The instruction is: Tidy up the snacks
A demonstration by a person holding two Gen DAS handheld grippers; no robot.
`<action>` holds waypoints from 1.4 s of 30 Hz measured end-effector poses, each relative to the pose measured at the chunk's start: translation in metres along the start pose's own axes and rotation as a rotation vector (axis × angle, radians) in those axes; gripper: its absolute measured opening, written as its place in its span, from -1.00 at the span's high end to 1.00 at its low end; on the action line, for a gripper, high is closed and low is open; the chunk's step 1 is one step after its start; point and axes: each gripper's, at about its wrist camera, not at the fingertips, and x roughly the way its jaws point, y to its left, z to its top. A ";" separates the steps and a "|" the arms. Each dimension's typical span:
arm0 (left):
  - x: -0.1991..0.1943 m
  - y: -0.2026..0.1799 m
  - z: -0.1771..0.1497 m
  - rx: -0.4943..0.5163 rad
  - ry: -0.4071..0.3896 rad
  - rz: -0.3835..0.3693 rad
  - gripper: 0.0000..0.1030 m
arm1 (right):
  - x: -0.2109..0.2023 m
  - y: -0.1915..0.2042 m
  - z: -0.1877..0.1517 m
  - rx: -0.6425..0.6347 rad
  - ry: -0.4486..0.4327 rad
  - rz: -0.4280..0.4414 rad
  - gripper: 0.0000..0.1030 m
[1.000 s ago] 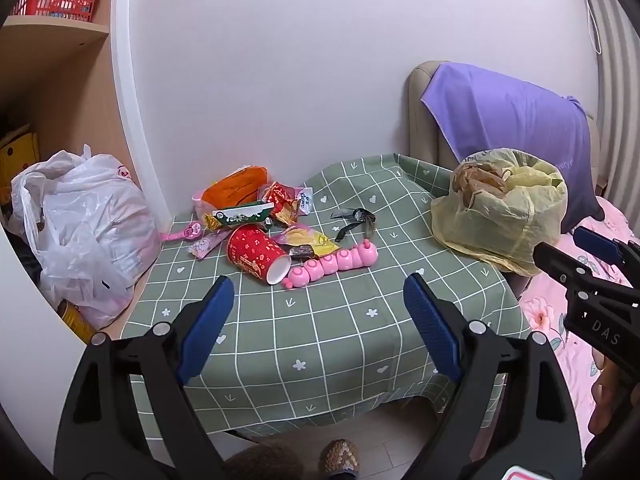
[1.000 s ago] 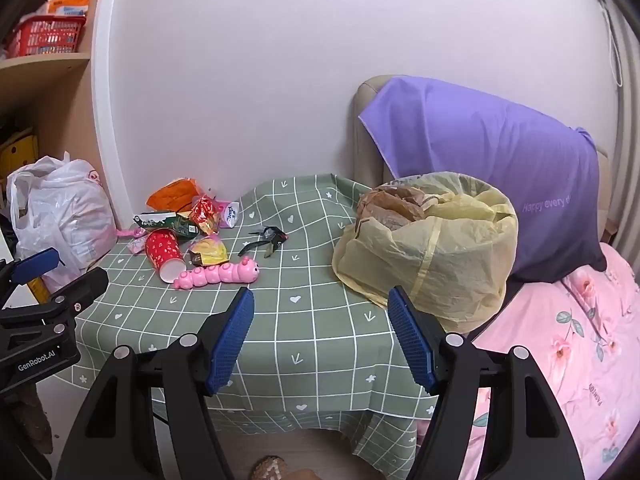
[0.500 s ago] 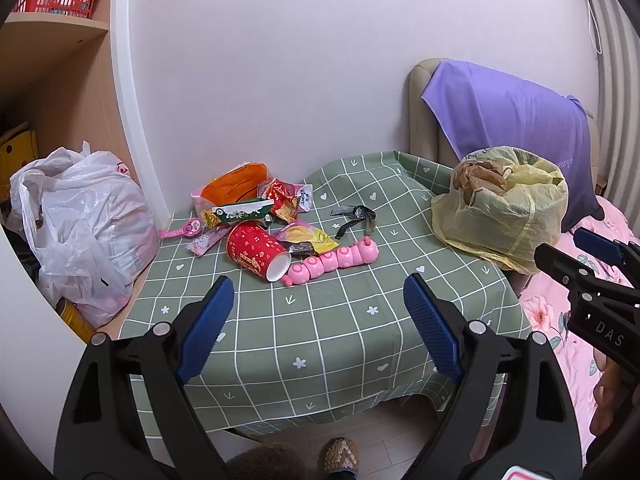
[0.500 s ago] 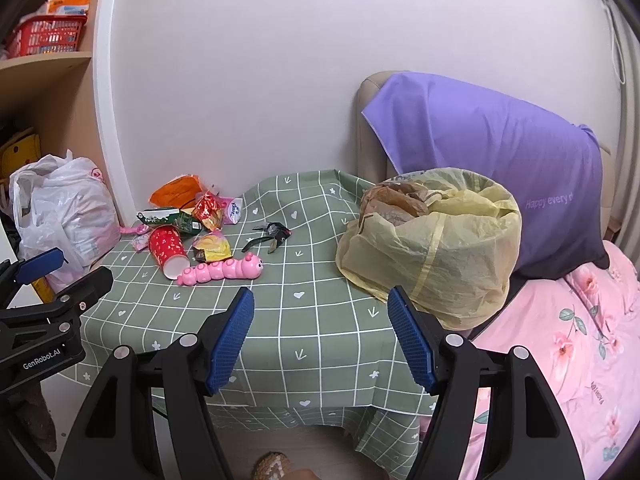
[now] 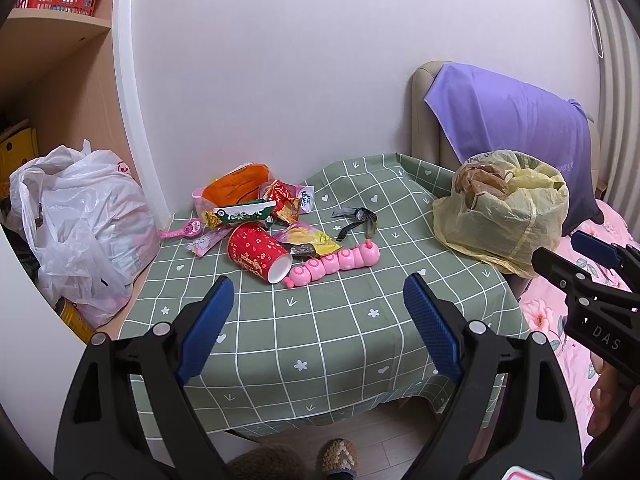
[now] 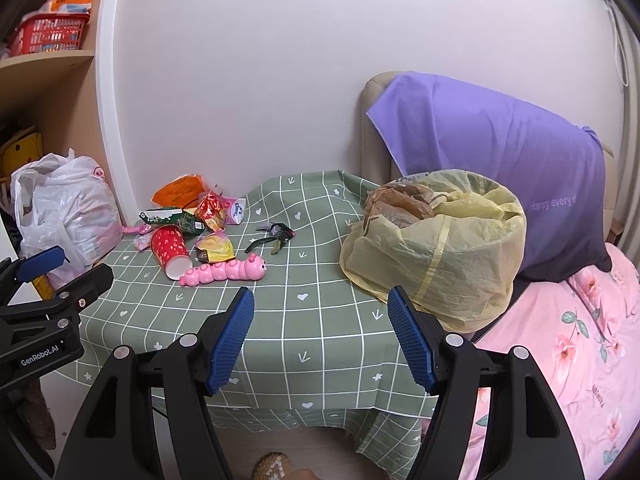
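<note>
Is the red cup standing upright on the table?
No. The red cup lies on its side among the snacks, its open white mouth facing the pink caterpillar toy.

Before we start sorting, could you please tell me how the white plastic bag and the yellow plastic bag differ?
The white plastic bag sits off the table's left edge by the shelf; the yellow plastic bag stands on the green checked tablecloth at its right. The white plastic bag is bunched closed at its handles, while the yellow plastic bag gapes open, showing brown paper inside. Both are thin, crumpled, full bags, and neither gripper touches them.
</note>
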 end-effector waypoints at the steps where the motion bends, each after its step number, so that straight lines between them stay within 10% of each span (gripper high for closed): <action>1: 0.000 0.000 0.000 0.001 0.000 0.000 -0.60 | 0.000 0.000 0.000 -0.002 0.000 0.000 -0.28; 42: 0.013 0.008 0.008 -0.022 -0.002 0.013 -0.60 | 0.017 0.000 0.008 -0.007 -0.008 0.014 -0.28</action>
